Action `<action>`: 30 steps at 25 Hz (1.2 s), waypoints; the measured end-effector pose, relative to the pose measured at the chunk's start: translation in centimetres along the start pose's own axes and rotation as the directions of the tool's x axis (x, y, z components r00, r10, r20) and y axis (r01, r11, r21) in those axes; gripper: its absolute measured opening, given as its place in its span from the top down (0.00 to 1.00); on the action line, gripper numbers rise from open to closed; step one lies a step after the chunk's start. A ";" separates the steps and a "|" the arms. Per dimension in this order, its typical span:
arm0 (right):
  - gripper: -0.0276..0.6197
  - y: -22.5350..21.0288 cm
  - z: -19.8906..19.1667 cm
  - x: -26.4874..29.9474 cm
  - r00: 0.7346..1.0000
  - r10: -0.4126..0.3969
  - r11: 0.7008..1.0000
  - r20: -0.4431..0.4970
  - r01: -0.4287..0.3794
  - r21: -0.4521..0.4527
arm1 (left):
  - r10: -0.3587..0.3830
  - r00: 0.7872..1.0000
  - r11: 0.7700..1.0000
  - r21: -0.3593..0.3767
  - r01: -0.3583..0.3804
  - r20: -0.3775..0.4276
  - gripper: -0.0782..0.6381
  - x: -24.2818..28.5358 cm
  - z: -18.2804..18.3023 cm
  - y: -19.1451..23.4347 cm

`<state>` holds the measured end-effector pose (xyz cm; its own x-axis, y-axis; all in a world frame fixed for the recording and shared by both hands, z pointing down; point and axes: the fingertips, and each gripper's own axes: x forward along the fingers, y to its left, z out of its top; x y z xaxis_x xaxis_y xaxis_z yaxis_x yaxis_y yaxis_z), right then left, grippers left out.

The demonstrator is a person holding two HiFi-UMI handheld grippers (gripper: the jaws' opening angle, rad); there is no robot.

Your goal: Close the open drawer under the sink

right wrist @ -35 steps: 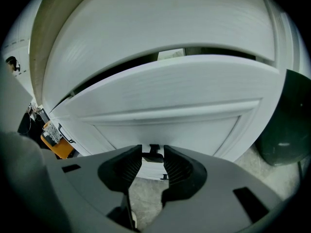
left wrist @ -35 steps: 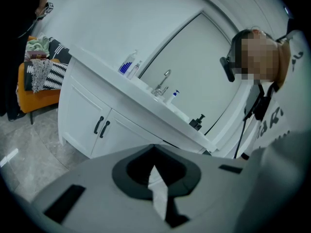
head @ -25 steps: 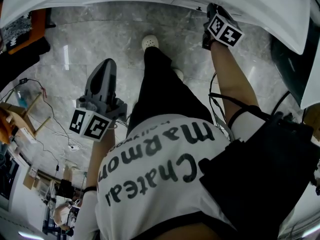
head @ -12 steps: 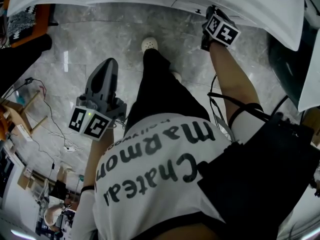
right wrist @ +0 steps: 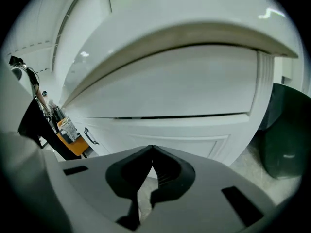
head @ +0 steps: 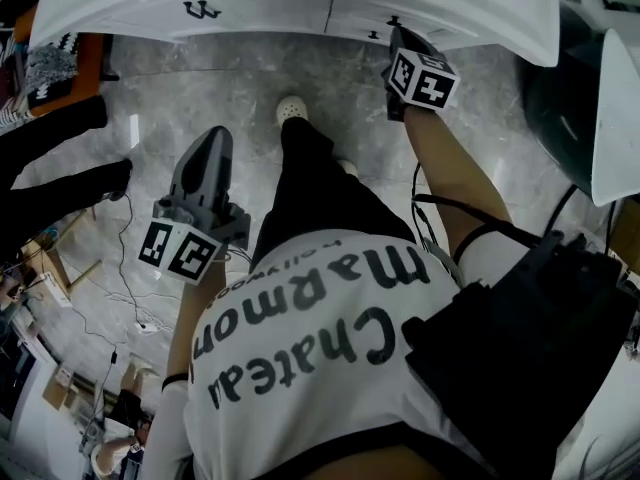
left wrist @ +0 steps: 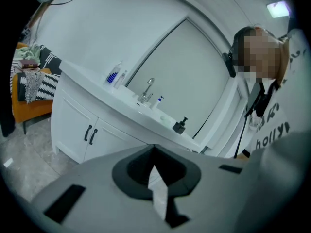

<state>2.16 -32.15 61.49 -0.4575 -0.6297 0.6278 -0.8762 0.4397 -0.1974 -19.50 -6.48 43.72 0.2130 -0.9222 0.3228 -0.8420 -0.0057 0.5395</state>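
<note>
While your right gripper [right wrist: 152, 152] points at the white panelled drawer front [right wrist: 165, 130] just under the white countertop [right wrist: 184, 18], its 2 jaws have just closed together on nothing. That drawer's long axis runs level across the right gripper view, its face toward you, a thin dark gap along its top edge. Your left gripper [left wrist: 153, 152], jaws also together and empty, hangs over the grey marble floor [head: 200, 78].
</note>
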 end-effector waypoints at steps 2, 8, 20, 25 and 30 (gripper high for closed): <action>0.94 0.4 0.9 -2.0 0.999 0.016 1.000 0.031 -0.016 -0.004 | -0.031 0.999 0.999 0.012 0.031 0.008 0.88 0.0 0.1 -1.4; 0.94 0.6 4.8 -8.9 0.988 0.055 0.998 0.141 -0.058 0.016 | -0.119 0.992 0.992 0.046 0.118 0.040 0.88 -0.2 1.3 -5.7; 0.94 1.7 13.4 -24.9 0.890 0.186 0.982 0.416 -0.183 -0.047 | -0.231 0.966 0.968 0.122 0.218 0.112 0.88 -1.4 5.0 -12.4; 0.94 1.6 14.5 -31.0 0.857 0.211 0.977 0.471 -0.194 -0.086 | -0.273 0.953 0.956 0.146 0.255 0.127 0.88 -2.0 5.9 -15.3; 0.94 0.3 14.4 -34.3 0.848 0.182 0.983 0.498 -0.171 -0.068 | -0.337 0.931 0.934 0.174 0.312 0.140 0.88 -1.9 7.0 -18.7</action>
<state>15.42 -19.67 29.09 -0.6230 -0.7728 0.1209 -0.7724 0.5835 -0.2506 -7.61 -7.35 27.62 0.4128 -0.9108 0.0093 -0.8059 -0.3605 0.4696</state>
